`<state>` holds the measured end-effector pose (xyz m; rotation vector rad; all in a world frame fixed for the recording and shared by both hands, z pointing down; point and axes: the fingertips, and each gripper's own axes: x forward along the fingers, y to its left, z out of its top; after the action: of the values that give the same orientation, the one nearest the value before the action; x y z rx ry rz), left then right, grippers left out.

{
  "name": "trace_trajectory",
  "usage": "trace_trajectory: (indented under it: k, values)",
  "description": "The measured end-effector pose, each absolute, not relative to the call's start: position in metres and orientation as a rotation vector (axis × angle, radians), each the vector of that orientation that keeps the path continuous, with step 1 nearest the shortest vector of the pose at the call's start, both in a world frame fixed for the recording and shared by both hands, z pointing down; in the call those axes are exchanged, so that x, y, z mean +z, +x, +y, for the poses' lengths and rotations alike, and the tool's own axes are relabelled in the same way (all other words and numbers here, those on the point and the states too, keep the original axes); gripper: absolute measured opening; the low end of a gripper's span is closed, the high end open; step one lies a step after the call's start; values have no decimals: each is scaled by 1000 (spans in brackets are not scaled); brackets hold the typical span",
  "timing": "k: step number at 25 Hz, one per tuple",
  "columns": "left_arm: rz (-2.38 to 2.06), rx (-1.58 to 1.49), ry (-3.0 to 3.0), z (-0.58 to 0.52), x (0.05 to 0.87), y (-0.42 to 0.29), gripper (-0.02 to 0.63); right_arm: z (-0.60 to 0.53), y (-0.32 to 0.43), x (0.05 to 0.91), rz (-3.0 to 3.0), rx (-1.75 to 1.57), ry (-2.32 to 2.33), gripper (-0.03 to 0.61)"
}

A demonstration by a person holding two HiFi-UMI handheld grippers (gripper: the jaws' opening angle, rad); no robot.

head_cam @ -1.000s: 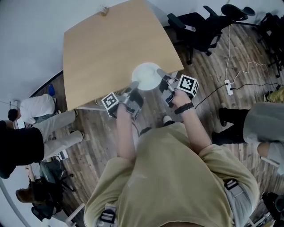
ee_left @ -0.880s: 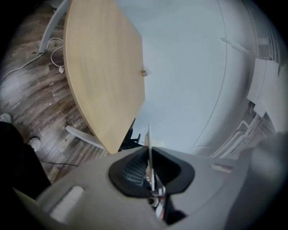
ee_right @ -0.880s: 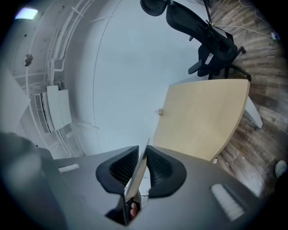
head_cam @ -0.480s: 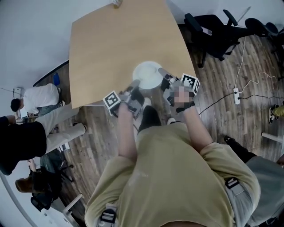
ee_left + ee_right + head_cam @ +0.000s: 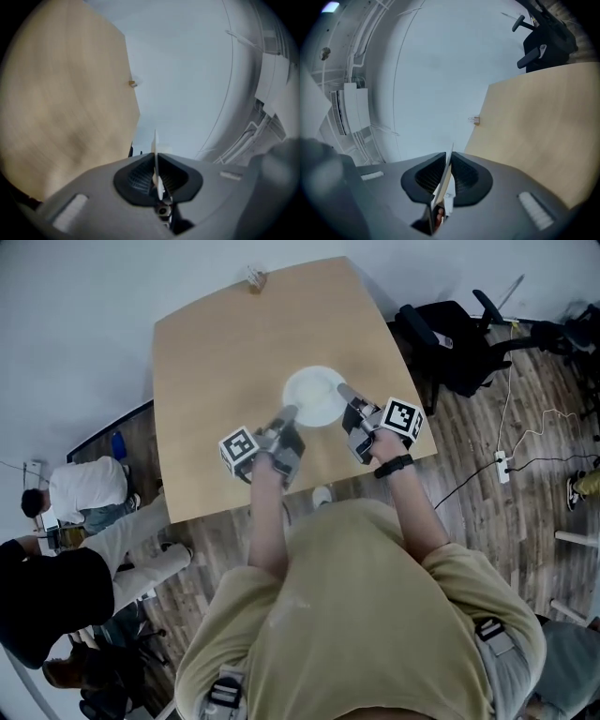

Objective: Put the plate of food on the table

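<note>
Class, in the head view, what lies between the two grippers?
The plate, over the table. The left gripper and right gripper each pinch its rim, the right's jaws having just closed further on it. The head view shows this.

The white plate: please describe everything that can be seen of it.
The plate is round, white, thin-rimmed and smooth-looking. It is level over the middle of the tan table; whether it touches the top is unclear. The left gripper and right gripper pinch opposite rim edges; the right's jaws have just been closing on the rim. No food is discernible.
</note>
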<state>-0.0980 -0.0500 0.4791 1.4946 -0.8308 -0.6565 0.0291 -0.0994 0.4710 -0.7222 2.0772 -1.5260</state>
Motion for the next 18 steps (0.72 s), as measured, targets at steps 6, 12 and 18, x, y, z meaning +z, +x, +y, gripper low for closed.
trace_trajectory:
  k: [6, 12, 18]
  values:
    - [-848, -553, 1535, -115, 495, -151, 16, -159, -25, 493, 2094, -1541, -819, 26]
    - [-876, -417, 1573, -141, 528, -159, 16, -173, -34, 534, 2192, -1593, -965, 36]
    - [-911, -346, 1565, -178, 572, -153, 17, -206, -30, 585, 2219, -1674, -1018, 41]
